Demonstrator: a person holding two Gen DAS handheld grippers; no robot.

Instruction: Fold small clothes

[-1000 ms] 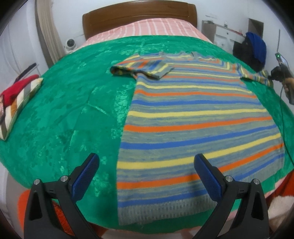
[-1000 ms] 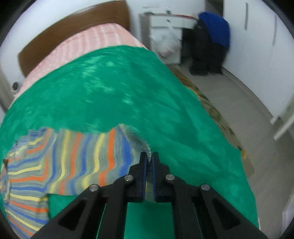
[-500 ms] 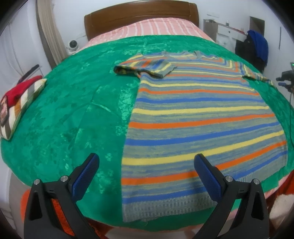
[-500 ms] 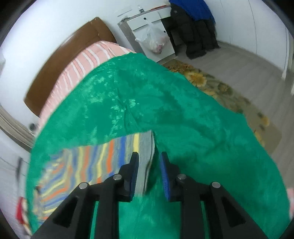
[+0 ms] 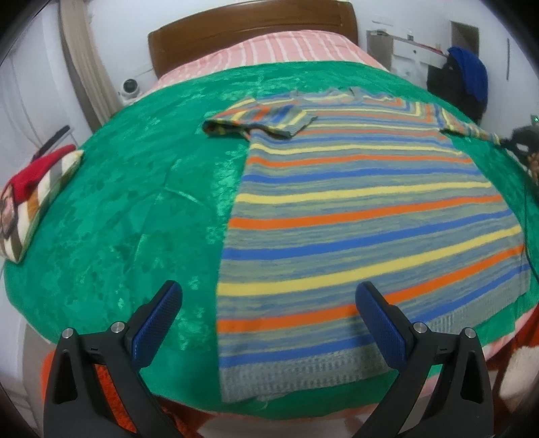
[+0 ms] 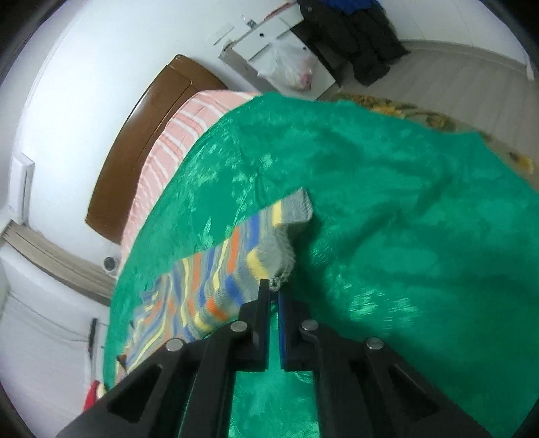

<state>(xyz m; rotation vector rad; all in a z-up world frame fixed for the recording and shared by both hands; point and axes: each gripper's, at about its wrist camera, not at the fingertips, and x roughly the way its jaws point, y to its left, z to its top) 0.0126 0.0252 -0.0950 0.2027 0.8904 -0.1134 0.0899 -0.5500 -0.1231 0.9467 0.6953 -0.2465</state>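
A striped knit sweater (image 5: 363,215) in grey, blue, orange and yellow lies flat on the green bedspread (image 5: 134,209). Its left sleeve (image 5: 262,121) is folded in over the chest. My left gripper (image 5: 269,313) is open and empty, hovering above the sweater's hem near the front edge of the bed. My right gripper (image 6: 273,286) is shut on the grey cuff of the right sleeve (image 6: 286,236) and holds it lifted off the bedspread (image 6: 404,209). The right gripper also shows in the left wrist view (image 5: 518,138) at the far right.
A red and striped cushion (image 5: 30,188) lies at the bed's left edge. A wooden headboard (image 5: 252,30) and pink striped sheet (image 5: 269,50) are at the far end. A white cabinet (image 6: 279,50) and dark clothes (image 6: 363,37) stand beyond the bed on the right.
My right gripper opened around the sleeve cuff, then closed on it again and lifted it, tilting as it moved. My left gripper stayed open and shifted slightly.
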